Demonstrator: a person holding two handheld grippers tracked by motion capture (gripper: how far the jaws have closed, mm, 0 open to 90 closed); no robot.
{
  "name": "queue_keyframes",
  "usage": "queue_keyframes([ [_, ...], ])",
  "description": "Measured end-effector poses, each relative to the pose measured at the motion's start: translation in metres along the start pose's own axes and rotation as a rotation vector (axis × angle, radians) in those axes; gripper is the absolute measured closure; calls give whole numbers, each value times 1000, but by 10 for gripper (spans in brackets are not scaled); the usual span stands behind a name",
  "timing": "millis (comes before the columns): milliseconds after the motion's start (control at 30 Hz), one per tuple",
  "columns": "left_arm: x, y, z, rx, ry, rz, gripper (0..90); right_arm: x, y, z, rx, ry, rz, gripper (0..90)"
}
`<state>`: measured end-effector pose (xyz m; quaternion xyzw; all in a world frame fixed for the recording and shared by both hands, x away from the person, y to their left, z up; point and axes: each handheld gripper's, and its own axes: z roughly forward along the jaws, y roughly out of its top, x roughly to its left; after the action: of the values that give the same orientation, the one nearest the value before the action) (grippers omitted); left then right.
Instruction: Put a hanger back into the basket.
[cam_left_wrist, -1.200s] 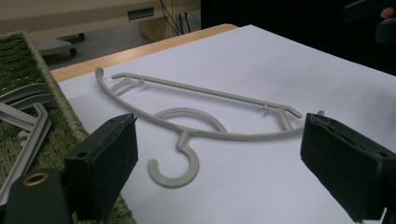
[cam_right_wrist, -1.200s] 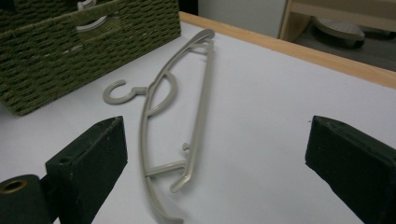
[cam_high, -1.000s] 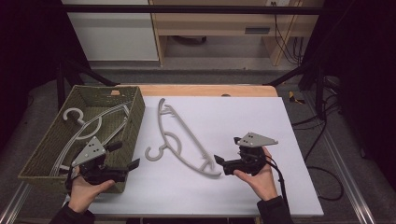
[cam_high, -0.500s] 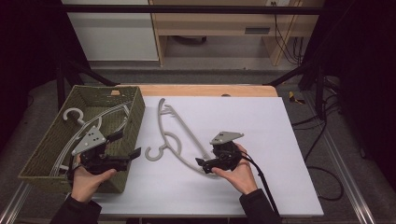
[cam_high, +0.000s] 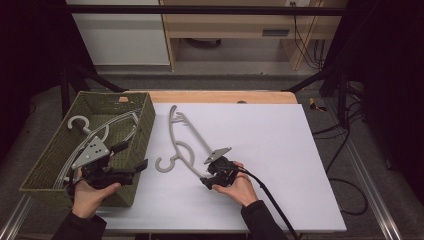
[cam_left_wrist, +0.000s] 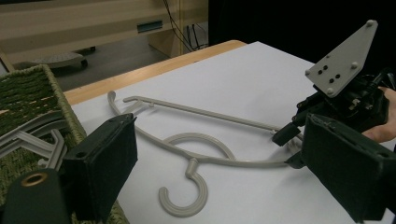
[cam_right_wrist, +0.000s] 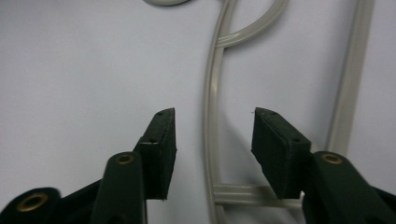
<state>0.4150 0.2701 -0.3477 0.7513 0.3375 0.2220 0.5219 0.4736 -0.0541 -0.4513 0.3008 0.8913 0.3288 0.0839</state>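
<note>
You are mid-grasp: your right gripper (cam_right_wrist: 212, 135) has just been closing, its jaws astride one arm of the grey hanger (cam_high: 185, 145), apparently not yet pinching. The hanger lies right of the basket (cam_high: 145, 130). Finish closing, then lift. Your left gripper (cam_high: 134, 156) stands released over the basket's near corner.

Open table to your right, basket wall on your left

Right of the hanger (cam_high: 182, 142) the white table (cam_high: 280, 150) lies bare to its far and right edges, so you can pass freely there. At the left the basket (cam_high: 145, 125) wall stands just beside the hanger's hook; your left gripper (cam_high: 131, 159) sits at its near corner. Your right gripper (cam_right_wrist: 212, 135) straddles one hanger bar, with slim room either side.
</note>
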Motion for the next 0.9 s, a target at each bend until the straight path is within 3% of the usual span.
queue_keyframes([
  [300,-2,-2,4,16,-7,9,104,-4,-1,17,60,12,-33,650],
  [433,-2,-2,4,13,-5,7,106,-3,-2,17,60,-8,-40,719],
  [533,-3,-2,4,15,-5,10,107,-3,-1,16,72,2,-41,807],
  [833,-3,-2,4,18,-4,12,109,-3,-5,10,95,-14,-27,824],
  [900,-3,-2,4,19,-4,13,109,-7,-9,6,98,-6,-1,824],
])
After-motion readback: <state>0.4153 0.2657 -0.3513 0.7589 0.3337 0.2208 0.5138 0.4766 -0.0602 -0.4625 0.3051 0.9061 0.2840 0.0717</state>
